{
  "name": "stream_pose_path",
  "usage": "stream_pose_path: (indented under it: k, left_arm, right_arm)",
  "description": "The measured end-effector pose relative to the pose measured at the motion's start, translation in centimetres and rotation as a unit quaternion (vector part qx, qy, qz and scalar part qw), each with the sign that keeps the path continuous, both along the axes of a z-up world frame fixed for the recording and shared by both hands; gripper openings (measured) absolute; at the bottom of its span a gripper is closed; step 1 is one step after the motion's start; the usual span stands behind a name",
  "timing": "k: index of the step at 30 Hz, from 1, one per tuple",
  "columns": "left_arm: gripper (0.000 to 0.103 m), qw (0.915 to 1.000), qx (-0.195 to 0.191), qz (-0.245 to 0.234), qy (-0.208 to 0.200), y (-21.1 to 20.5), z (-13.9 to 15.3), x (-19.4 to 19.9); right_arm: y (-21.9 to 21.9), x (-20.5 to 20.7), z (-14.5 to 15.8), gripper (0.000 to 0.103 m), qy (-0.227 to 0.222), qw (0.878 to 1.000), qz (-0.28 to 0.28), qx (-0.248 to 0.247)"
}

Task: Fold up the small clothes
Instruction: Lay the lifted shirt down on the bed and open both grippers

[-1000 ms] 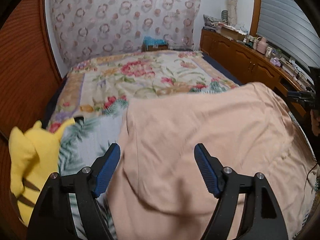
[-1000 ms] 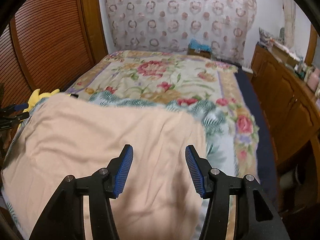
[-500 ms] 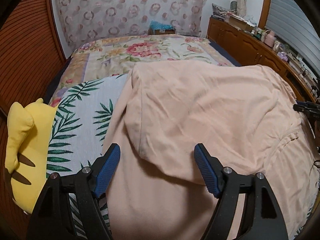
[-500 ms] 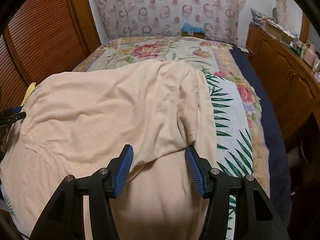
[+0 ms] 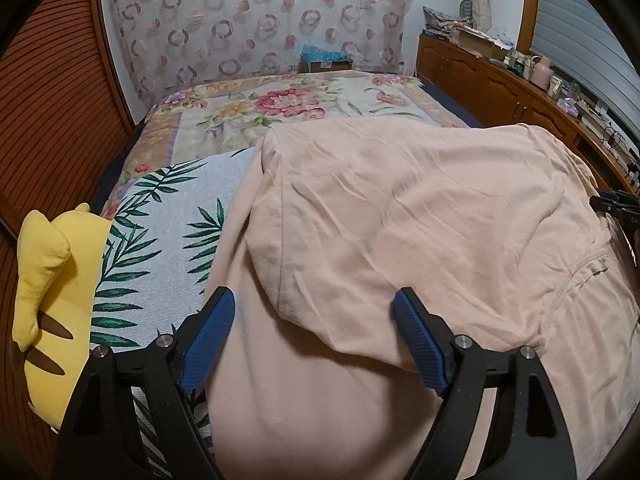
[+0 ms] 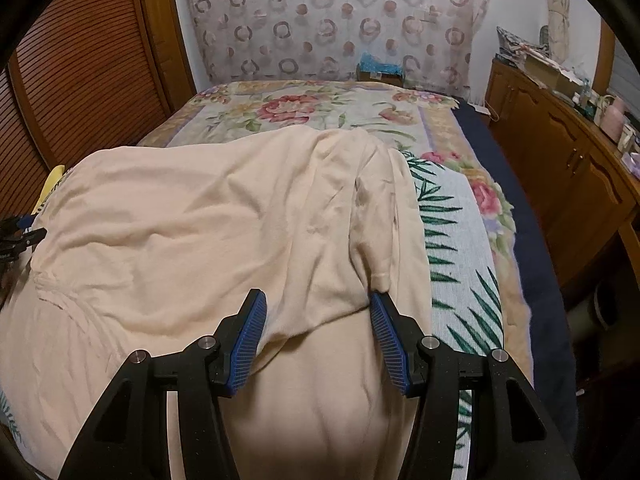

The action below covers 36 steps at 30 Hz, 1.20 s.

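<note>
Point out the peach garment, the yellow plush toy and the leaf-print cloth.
peach garment (image 5: 400,216), left wrist view, middle of the folded-over top layer.
yellow plush toy (image 5: 52,280), left wrist view, its body beside the bed edge.
leaf-print cloth (image 6: 456,240), right wrist view, bare strip right of the garment.

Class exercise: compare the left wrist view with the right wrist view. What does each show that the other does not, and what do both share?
Only the left wrist view shows the whole yellow plush toy beside the shirt. Only the right wrist view shows the navy bed edge along the cabinets. Both share the peach shirt folded over on the floral bedspread, and open jaws.
</note>
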<state>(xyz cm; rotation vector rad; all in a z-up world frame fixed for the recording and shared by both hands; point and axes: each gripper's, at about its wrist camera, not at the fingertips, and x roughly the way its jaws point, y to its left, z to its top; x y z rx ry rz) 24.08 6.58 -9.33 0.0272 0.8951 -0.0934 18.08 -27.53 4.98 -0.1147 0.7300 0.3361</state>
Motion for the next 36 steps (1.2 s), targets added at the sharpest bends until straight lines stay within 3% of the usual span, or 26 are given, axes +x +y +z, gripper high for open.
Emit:
stream_pose_path:
  k: [2,4,12,13,20,23,31,34,35,36]
  left_arm:
    - [0.099,1.0,0.003,0.0,0.008,-0.3,-0.4,0.2]
    - [0.102,0.9999,0.004,0.006,0.012,-0.3,-0.6,0.3]
    - [0.102,0.9998,0.003,0.004,0.017,0.1,-0.6,0.4]
    - [0.1,0.9999,0.002,0.005,0.016,0.2,-0.5,0.4]
    - [0.046,0.9996,-0.016,0.02,-0.013,1.6,1.4,0.0]
    - [0.039,0.9991,-0.033,0.017,-0.02,1.9,2.1,-0.1]
    - [0.038,0.999,-0.04,0.019,0.006,1.8,1.0,0.8]
    - [0.023,0.999,-0.045,0.008,0.006,1.3,1.0,0.8]
    - [0.019,0.9989,-0.045,0.006,0.006,1.2,1.0,0.8]
    - [0.019,0.999,-0.044,0.003,0.009,1.1,1.0,0.9]
  right_arm:
    - [0.0,0.2,-0.1,0.056,-0.003,1.0,-0.001,-0.003]
    - [0.2,0.2,-0.2,0.056,-0.008,1.0,-0.004,-0.007]
    - [0.1,0.0,-0.5,0.057,-0.015,1.0,-0.003,-0.016]
    - [0.0,0.1,-0.5,0.057,-0.015,1.0,-0.003,-0.017]
    - [-0.1,0.2,-0.4,0.057,-0.014,1.0,-0.001,-0.015]
    - [-0.1,0.2,-0.4,0.057,-0.013,1.0,-0.001,-0.014]
    - [-0.1,0.3,-0.5,0.057,-0.014,1.0,-0.001,-0.014]
    - [-0.1,0.3,-0.5,0.057,-0.014,1.0,-0.001,-0.015]
    - [-0.1,0.3,-0.5,0.054,-0.015,1.0,0.0,-0.018]
    - [0.1,0.2,-0.4,0.036,-0.017,1.0,0.007,-0.019]
